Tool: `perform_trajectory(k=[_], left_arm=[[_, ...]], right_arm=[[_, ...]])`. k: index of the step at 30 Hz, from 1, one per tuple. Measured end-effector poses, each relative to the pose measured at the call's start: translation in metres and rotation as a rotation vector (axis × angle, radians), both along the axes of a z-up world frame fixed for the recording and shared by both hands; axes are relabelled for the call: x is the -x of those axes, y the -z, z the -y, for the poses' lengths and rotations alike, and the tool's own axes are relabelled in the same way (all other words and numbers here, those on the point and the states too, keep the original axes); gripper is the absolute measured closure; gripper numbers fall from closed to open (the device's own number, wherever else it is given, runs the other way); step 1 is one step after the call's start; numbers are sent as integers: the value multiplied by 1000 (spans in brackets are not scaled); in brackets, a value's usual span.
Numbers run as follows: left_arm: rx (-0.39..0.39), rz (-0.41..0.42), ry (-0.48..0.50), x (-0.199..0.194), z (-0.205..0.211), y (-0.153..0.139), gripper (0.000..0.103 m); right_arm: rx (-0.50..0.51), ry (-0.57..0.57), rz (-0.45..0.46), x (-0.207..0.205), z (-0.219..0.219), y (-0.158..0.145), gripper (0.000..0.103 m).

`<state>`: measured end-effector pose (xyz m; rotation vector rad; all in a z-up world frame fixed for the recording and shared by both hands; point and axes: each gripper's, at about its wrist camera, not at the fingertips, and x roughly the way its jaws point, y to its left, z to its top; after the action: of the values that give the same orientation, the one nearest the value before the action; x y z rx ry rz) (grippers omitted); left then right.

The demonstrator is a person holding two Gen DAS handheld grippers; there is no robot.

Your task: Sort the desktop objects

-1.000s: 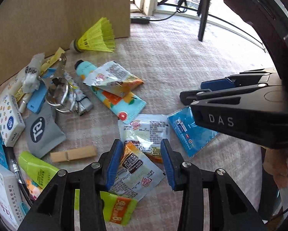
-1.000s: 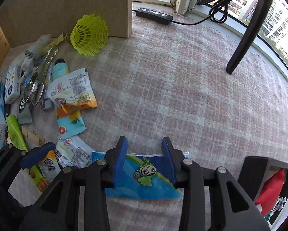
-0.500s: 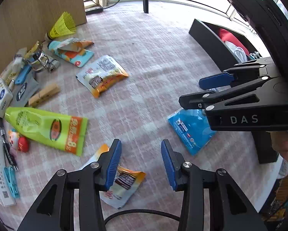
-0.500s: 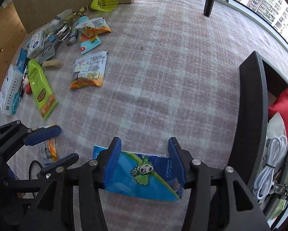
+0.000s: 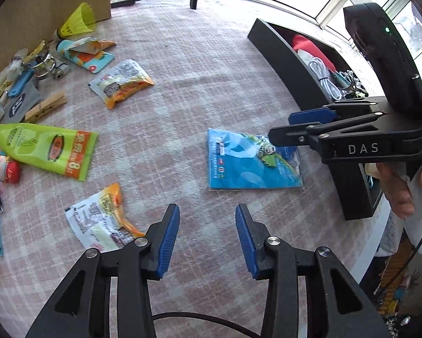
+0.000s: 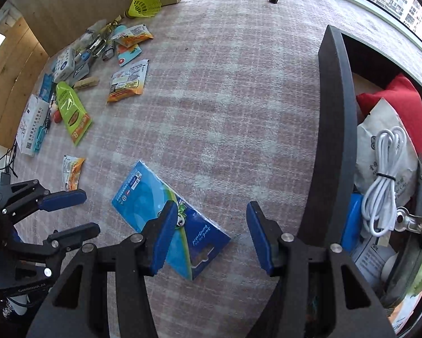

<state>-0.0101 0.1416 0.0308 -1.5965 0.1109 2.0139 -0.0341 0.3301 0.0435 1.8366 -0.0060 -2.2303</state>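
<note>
A blue flat packet (image 5: 250, 163) with a cartoon frog lies on the checked cloth; it also shows in the right wrist view (image 6: 154, 205). My right gripper (image 6: 208, 236) is open and empty just above its near end, and appears from the side in the left wrist view (image 5: 284, 126). My left gripper (image 5: 207, 239) is open and empty, above the cloth near an orange-white snack sachet (image 5: 101, 219). A black storage box (image 6: 332, 118) stands at the right.
The box holds a white cable (image 6: 382, 180), a red pouch (image 6: 408, 98) and a metal clip. At the left lie a green tube (image 5: 41, 146), another sachet (image 5: 123, 81), a clothespin (image 5: 46, 107), a yellow shuttlecock (image 5: 78, 22) and several small items by a cardboard wall.
Both grippers pulled back and rose from the pile. The right gripper opened and let go of the blue packet, which now lies on the cloth. The sachet lies beside the left gripper.
</note>
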Motion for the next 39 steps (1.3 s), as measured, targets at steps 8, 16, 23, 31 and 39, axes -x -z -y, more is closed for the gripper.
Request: perform_trajectory(k=[8, 16, 23, 31, 39], left_arm=[[5, -44, 20, -1, -13, -1, 64], [-13, -42, 38, 4, -30, -3, 64], [-20, -44, 48, 2, -43, -7, 65], [-46, -55, 30, 14, -42, -25, 67], [-53, -123, 72, 42, -62, -55, 69]], right_arm=[[130, -38, 90, -23, 14, 16, 67], [201, 79, 76, -7, 12, 19, 73], [172, 82, 44, -3, 36, 26, 84], [201, 113, 27, -1, 29, 15, 85], [224, 173, -35, 8, 3, -12, 86]])
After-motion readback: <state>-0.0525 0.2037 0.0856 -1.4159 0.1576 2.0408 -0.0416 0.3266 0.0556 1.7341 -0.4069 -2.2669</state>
